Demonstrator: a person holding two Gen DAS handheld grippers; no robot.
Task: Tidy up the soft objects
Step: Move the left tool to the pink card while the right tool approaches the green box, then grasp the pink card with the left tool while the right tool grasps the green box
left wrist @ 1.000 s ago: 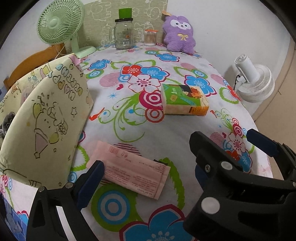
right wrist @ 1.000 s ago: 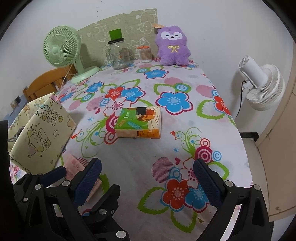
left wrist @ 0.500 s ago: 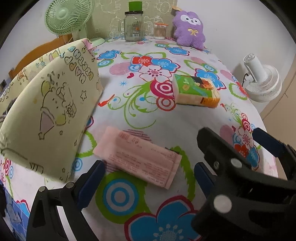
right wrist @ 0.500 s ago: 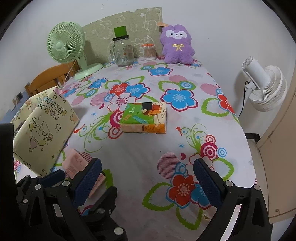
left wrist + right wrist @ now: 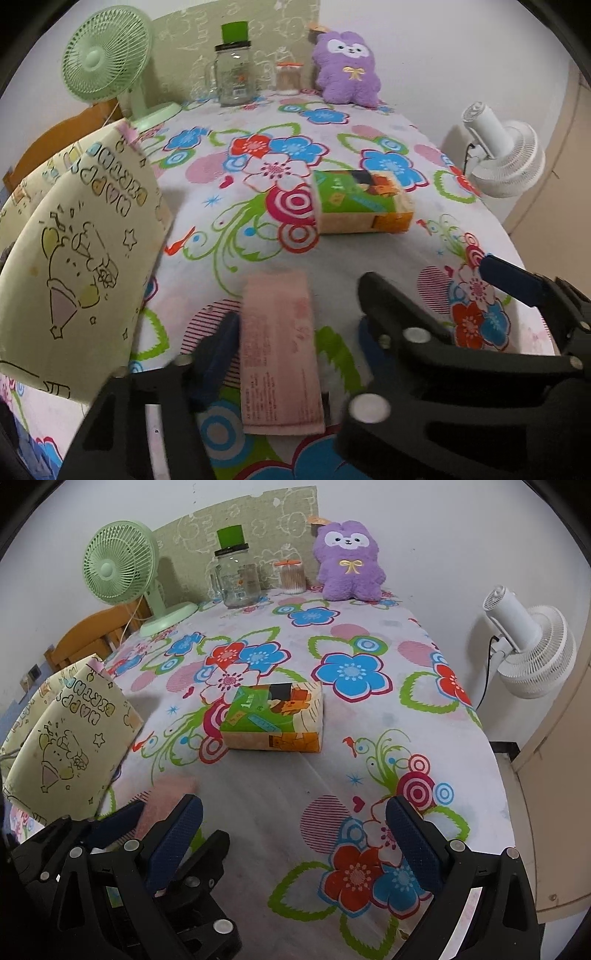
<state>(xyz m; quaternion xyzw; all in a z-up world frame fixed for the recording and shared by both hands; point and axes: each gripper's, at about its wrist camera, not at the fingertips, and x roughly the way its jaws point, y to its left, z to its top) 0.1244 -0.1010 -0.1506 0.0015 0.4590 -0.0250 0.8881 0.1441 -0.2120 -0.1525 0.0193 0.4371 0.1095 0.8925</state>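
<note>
A flat pink soft pack (image 5: pixel 279 350) lies lengthwise on the flowered tablecloth (image 5: pixel 258 236) between the jaws of my left gripper (image 5: pixel 295 332). Those jaws are closing. The left pad (image 5: pixel 218 354) touches the pack's left edge, while a gap remains on its right side. In the right wrist view, only the pack's far end (image 5: pixel 173 786) shows behind the fingers. My right gripper (image 5: pixel 295 842) hovers open over bare cloth with nothing in it. A green and orange tissue pack (image 5: pixel 275 716) lies mid-table. A purple plush toy (image 5: pixel 349 565) sits against the back wall.
A cream "Happy Birthday" gift bag (image 5: pixel 81 258) stands open at the table's left edge. At the back stand a green fan (image 5: pixel 118 565), a glass jar (image 5: pixel 236 579) and a small swab jar (image 5: pixel 291 576). A white fan (image 5: pixel 532 650) stands beyond the right edge.
The left gripper's jaws have narrowed around the pink pack, which swung from lying slantwise to lying lengthwise between them. The right gripper kept still.
</note>
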